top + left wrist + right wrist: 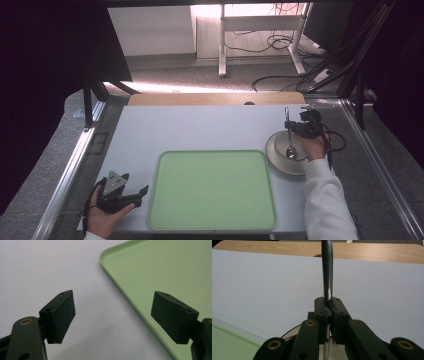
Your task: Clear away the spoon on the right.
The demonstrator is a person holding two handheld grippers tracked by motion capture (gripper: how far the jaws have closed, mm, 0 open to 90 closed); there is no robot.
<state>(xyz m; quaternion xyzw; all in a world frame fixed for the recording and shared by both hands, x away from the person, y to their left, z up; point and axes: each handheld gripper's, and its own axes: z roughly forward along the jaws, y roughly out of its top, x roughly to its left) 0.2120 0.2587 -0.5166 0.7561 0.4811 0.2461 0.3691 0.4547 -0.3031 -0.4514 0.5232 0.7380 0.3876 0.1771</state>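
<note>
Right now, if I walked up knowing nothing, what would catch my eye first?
Probably the big green tray lying bare in the middle of the white table. Next, at the right, the right gripper pinching a metal spoon by its handle, its bowl resting in a pale dish. The left gripper waits open beside the tray.

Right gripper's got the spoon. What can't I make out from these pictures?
- Spoon: in the right gripper view its handle end is cut off by the top edge and its bowl end is hidden behind the right gripper.
- Bowl: in the high view its near side is covered by the hand and sleeve.
- Tray: cropped in the left gripper view.
</note>
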